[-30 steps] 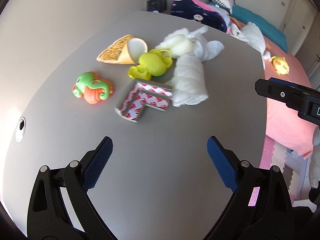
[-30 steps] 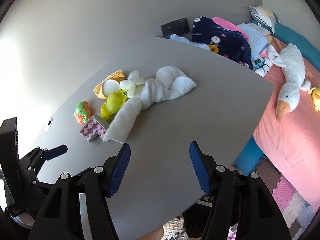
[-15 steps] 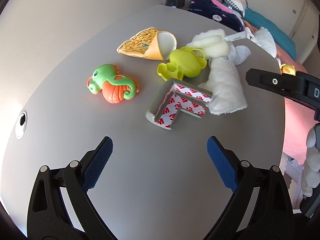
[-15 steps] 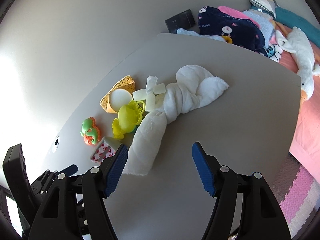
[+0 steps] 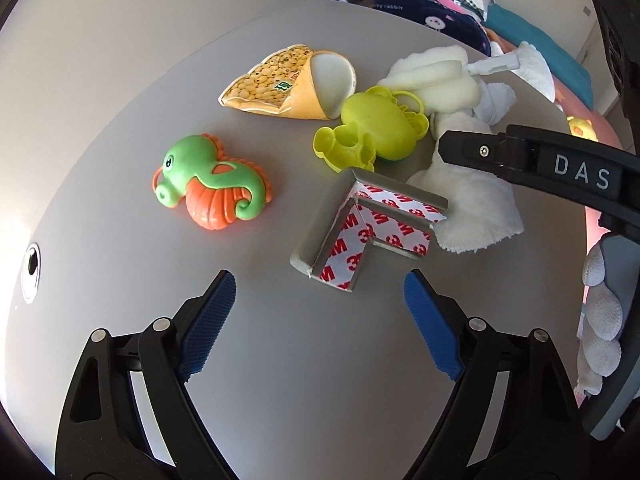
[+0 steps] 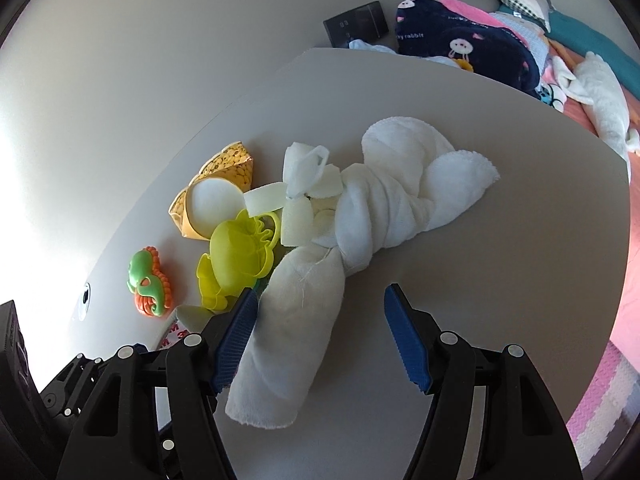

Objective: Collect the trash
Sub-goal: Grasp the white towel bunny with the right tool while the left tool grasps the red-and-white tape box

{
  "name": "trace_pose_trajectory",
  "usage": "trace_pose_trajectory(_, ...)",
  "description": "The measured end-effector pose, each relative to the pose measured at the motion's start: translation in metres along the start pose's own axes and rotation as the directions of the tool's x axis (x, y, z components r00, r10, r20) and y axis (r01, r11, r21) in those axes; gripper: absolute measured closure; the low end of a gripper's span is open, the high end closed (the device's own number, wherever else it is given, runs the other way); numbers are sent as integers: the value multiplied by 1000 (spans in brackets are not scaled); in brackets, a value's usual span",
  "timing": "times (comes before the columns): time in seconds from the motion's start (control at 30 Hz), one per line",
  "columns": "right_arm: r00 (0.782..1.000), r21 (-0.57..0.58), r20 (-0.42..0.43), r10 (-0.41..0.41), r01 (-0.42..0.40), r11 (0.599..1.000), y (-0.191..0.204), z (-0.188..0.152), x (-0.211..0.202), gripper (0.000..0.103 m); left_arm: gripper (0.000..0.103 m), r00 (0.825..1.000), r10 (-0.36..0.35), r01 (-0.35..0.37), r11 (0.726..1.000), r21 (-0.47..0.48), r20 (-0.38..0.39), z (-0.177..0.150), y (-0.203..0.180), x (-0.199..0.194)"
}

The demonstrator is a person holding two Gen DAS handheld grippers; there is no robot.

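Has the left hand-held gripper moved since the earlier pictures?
Yes. The left hand-held gripper has come closer to the corner guard on the table, which now lies just ahead of its fingertips; its jaws have just been closing, nothing between them.

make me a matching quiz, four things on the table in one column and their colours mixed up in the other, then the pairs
Things:
1. seahorse toy
2. crab mould
3. towel
4. corner guard

Colours:
A. white
B. grey with red and white tape
C. green and orange
D. yellow-green

Pairs: 1-C, 2-D, 3-A, 4-B
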State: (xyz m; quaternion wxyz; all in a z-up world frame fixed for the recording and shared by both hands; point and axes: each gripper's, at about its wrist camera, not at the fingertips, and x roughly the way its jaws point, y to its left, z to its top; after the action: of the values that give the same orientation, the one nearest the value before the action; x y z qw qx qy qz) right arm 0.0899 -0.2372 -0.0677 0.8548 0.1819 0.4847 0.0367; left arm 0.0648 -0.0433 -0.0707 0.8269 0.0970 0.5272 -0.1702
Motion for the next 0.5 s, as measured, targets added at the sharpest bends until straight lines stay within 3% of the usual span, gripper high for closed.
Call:
trace_pose_trajectory(0.07,1000,-18,-15,-14,14,1000,1,0,4,52,20,1000,-3,3,1000,3,-1,1,1,2)
trace_pose_trajectory(0.13,999,-18,-40,8,-9,1000,-1,-1,8,76,20,1000,-2,2,1000,17,-2,5,-3,5)
trace_pose_trajectory(0.2,999,-20,-41,23,-23,1000,-3,-3,7,88,20,1000,-3,3,1000,31,-2,7,-3,7)
trace_pose_trajectory(0.4,1000,-71,19,-1,2,997,-7,-8,-13,93,21,1000,-6,6,998,60,-1,23,-13,20)
trace_pose_trajectory(0.5,1000,-57,21,23,-22,998,-13,-9,-24,93,31,1000,-14,14,997,69,2,22,-14,22)
